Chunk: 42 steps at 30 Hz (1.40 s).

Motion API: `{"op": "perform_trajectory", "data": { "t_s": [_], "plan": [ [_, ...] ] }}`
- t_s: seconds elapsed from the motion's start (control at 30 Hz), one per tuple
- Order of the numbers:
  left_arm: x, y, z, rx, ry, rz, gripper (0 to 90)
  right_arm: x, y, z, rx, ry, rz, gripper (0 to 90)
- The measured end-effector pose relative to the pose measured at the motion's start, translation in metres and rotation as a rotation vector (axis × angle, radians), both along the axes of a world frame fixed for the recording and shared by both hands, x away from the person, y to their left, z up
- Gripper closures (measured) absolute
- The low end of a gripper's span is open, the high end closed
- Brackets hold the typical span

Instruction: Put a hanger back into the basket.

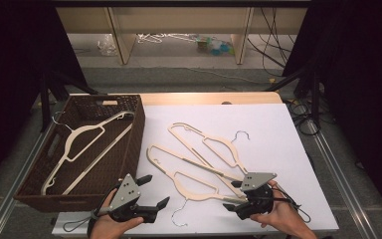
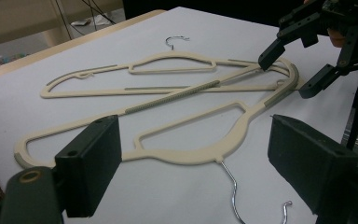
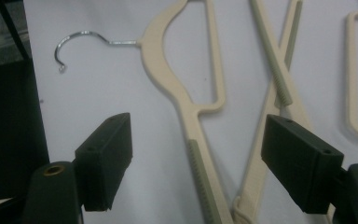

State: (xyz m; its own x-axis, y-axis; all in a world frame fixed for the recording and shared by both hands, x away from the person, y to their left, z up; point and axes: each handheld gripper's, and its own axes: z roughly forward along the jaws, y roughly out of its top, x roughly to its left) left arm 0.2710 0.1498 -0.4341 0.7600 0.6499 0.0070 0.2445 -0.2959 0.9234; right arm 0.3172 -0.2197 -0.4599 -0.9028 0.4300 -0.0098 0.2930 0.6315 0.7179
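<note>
Two cream plastic hangers with metal hooks lie crossed on the white sheet [image 1: 278, 149]. The near hanger [image 1: 194, 179] [image 2: 191, 156] [image 3: 168, 74] points its hook [image 1: 179, 214] at the table's front edge. The far hanger [image 1: 214, 144] [image 2: 172, 63] lies behind it. A third cream hanger [image 1: 87, 144] rests inside the brown wicker basket [image 1: 135, 144] at the left. My right gripper [image 1: 231, 195] [image 3: 196, 119] [image 2: 286, 74] is open, its jaws on either side of the near hanger's right shoulder. My left gripper [image 1: 155, 190] [image 2: 193, 123] is open beside the basket's front corner, facing the hangers and holding nothing.
The basket takes up the table's left third. The sheet has bare room at the right and far side. A wooden table edge [image 1: 209, 98] shows behind the sheet. Beyond it are shelf legs, cables [image 1: 273, 50] and clutter on the floor. Black curtains flank both sides.
</note>
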Motion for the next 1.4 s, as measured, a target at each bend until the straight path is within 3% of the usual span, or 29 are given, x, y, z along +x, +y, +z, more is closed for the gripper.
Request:
{"op": "perform_trajectory", "data": {
  "t_s": [0.3,0.53,0.67,0.77,1.07,1.4],
  "plan": [
    [0.0,-0.001,0.0,0.007,-0.003,0.003,17.6,0.009,0.01,-0.008,-0.105,0.046,0.014,38.0],
    [-0.001,0.0,0.0,0.007,-0.008,-0.006,17.7,0.022,0.016,-0.011,-0.2,0.114,0.042,48.8],
    [-0.001,0.0,0.0,0.004,-0.008,-0.004,17.8,0.025,0.021,-0.01,-0.256,0.119,0.088,53.3],
    [-0.001,-0.001,0.0,0.014,-0.006,-0.005,17.9,0.026,0.024,-0.009,-0.283,0.124,0.091,55.7],
    [0.0,-0.001,-0.001,0.02,-0.014,-0.015,18.1,0.028,0.032,-0.004,-0.353,0.153,0.14,66.1],
    [0.0,-0.004,-0.004,0.055,-0.013,-0.03,19.2,0.032,0.033,-0.004,-0.37,0.172,0.14,75.4]
  ]
}}
